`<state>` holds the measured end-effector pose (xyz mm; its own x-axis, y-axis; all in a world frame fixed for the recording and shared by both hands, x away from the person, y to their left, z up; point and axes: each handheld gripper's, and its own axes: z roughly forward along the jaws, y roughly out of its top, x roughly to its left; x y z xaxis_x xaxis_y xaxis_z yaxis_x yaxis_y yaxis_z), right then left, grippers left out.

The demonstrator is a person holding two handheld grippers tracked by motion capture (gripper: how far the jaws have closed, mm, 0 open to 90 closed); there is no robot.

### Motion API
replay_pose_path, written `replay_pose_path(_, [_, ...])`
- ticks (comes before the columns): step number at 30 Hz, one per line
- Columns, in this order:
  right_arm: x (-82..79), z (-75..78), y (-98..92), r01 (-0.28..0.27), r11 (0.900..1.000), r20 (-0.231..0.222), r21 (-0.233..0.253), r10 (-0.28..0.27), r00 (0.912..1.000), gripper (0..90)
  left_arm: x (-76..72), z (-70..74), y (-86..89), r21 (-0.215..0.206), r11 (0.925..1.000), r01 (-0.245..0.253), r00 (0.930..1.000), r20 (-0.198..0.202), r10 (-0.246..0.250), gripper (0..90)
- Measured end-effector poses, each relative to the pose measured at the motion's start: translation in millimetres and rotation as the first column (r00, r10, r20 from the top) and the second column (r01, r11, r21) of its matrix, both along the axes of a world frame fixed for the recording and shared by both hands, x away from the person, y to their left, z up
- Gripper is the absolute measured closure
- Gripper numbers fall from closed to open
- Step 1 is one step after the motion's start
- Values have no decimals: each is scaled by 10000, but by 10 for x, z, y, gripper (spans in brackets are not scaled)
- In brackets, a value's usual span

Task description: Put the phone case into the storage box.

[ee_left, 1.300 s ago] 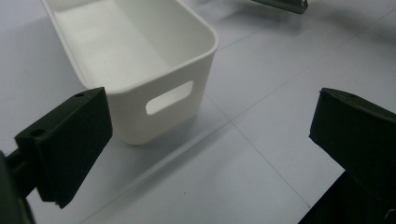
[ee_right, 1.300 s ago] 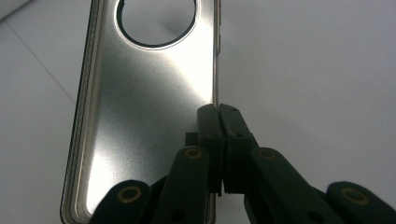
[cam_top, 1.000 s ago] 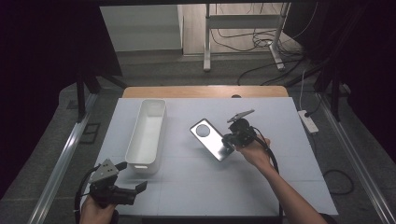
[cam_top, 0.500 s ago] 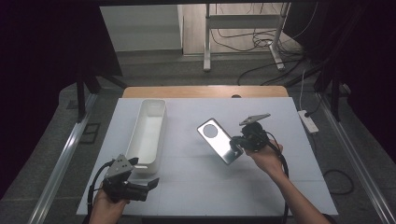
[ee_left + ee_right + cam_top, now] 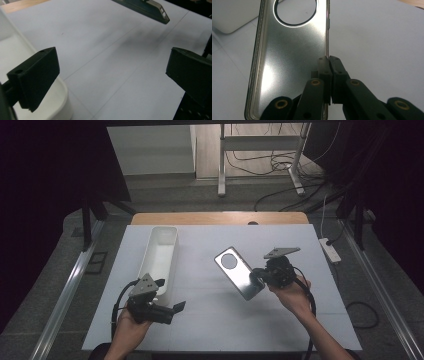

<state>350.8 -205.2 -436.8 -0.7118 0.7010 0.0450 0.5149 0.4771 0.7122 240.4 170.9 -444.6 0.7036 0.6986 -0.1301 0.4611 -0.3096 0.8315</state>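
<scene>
A silver phone case with a round camera hole hangs tilted above the white mat, right of centre. My right gripper is shut on its long edge near the lower end. In the right gripper view the jaws of the right gripper pinch the rim of the phone case. My left gripper stands open by the near end of the long white tray, holding nothing. In the left gripper view the left gripper points along the mat, with the phone case ahead and the tray rim by its left jaw.
A white mat covers the table, with a wooden strip showing at the far edge. On the floor to the right lies a power strip with cables. The white tray sits beyond the case in the right gripper view.
My left gripper has come forward and to the right, up beside the tray's near end. The right gripper has carried the phone case a little to the right.
</scene>
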Motion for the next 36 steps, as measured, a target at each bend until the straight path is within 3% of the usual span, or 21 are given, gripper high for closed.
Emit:
replay_pose_path(10, [-116, 58, -84, 68, 9999, 305, 103, -71, 9995, 883, 230, 6, -221, -164, 9994, 317, 9992, -256, -321, 0])
replay_pose_path(17, [-175, 93, -147, 173, 9996, 483, 232, -184, 9987, 883, 398, 13, -377, -519, 9975, 489, 9972, -538, -517, 0])
replay_pose_path(36, [-331, 118, -181, 290, 9984, 744, 490, -326, 9967, 883, 646, -8, -698, -709, 9929, 952, 9884, -1115, -1027, 0])
